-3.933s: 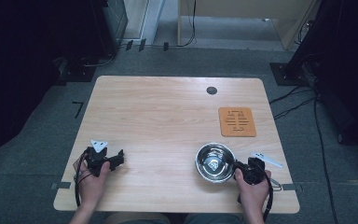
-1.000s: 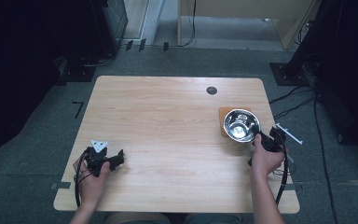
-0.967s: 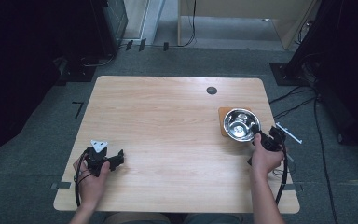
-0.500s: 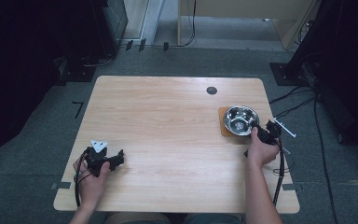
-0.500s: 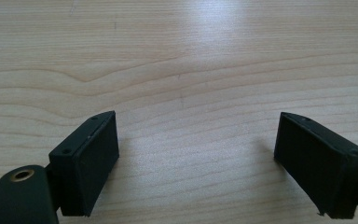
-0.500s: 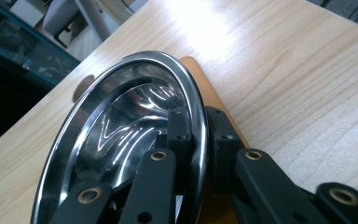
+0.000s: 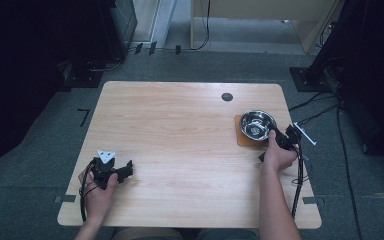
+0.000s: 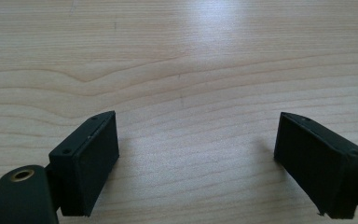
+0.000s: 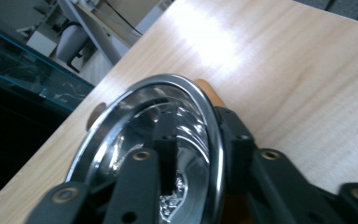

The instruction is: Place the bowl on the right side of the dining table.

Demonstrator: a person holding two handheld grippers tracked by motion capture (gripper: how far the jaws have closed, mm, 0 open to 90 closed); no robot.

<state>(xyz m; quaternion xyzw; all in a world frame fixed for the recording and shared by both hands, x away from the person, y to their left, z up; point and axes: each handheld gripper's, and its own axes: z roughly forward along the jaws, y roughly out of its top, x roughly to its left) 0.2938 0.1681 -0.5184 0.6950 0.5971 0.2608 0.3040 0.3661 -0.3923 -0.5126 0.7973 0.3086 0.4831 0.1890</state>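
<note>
A pale wooden bench [image 7: 180,130] stands on grey carpet. The right gripper [image 7: 279,139] has its jaws closed over the rim of a steel bowl [image 7: 258,123], one jaw inside, one outside; the bowl sits on an orange mat [image 7: 243,139]. The left gripper [image 7: 111,169] rests with jaws spread wide, bare wood between them.

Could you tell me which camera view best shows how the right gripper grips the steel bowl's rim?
The right gripper view: it looks along the right gripper, one jaw inside and one outside the rim of the steel bowl. The high view shows that bowl small, on the orange mat. The left gripper view looks at bare table.
</note>
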